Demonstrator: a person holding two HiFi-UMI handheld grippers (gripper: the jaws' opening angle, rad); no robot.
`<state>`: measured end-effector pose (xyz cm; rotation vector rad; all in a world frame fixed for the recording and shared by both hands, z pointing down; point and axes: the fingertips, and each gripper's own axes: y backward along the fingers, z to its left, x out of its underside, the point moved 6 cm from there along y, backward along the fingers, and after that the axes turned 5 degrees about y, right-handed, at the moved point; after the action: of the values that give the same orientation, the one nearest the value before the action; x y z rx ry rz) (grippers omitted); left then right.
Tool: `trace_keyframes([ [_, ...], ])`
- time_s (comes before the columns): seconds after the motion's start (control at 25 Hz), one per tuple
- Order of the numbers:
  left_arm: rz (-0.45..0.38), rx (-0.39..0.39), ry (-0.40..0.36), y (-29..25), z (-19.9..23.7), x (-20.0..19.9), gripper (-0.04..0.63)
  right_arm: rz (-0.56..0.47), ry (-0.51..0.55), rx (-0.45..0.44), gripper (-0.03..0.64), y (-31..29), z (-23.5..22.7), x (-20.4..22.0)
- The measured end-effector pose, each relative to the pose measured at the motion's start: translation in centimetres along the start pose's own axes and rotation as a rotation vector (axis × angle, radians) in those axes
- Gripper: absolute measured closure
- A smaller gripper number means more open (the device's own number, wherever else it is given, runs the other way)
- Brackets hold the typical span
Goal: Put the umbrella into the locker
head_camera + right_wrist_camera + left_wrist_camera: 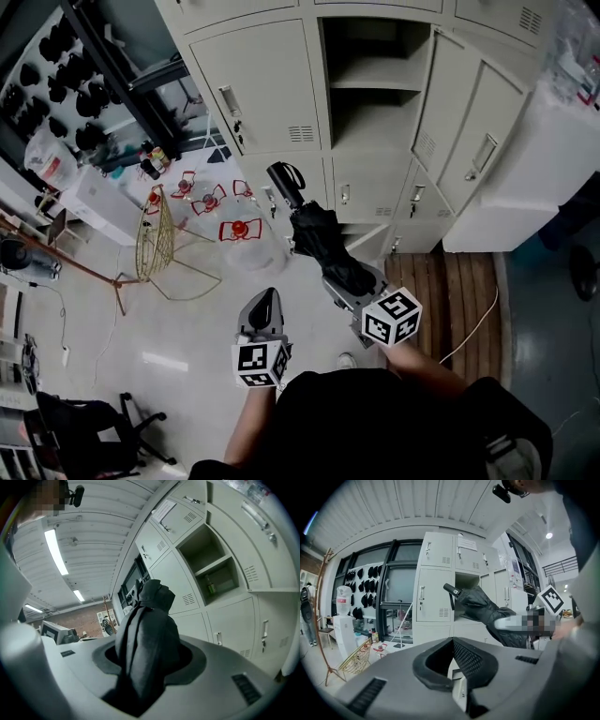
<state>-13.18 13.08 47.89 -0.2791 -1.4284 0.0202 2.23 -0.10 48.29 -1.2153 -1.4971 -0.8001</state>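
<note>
1. Your right gripper (pixel 349 279) is clamped on the folded canopy of the black umbrella (pixel 317 236), which sits just below centre of the head view, held out over the floor and short of the lockers.
2. Your left gripper (pixel 266 302), lower centre, has its jaws together on nothing.
3. The step looks like the carry. The open locker compartment (pixel 375 82), with its door (pixel 448 94) swung aside, lies at upper centre, well apart from the umbrella.
4. The umbrella's long axis runs roughly level, from your right gripper up and slightly left in the frame. The handle and wrist strap lead toward the closed lower doors.
5. The next move likely calls for raising the handle end and swinging it right, in line with the opening.
</note>
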Motion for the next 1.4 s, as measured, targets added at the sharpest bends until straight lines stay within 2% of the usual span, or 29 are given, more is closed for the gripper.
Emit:
trace_keyframes([
  [0.24,0.025,0.032,-0.003,-4.6,0.2,-0.9,0.598,0.005,-0.004,0.073,0.407,0.1,-3.6,-0.4],
  [0.4,-0.009,0.086,-0.023,-8.2,0.3,-1.7,0.598,0.001,-0.003,0.142,0.407,-0.1,-6.3,-0.5],
  [0.56,0.009,0.139,-0.020,-11.9,0.9,-1.6,0.598,-0.014,-0.031,0.212,0.407,-0.8,-8.4,-0.9],
  [0.76,0.067,0.230,-0.020,-17.0,1.3,-2.1,0.598,-0.019,-0.025,0.305,0.407,-2.2,-10.9,-2.1],
  [1.04,0.069,0.355,-0.021,-23.2,1.5,-4.3,0.598,-0.046,-0.060,0.425,0.407,-3.9,-13.0,-4.3],
  [1.4,0.081,0.516,-0.073,-29.3,2.1,-6.5,0.598,-0.060,-0.116,0.600,0.407,-6.7,-17.1,-5.2],
])
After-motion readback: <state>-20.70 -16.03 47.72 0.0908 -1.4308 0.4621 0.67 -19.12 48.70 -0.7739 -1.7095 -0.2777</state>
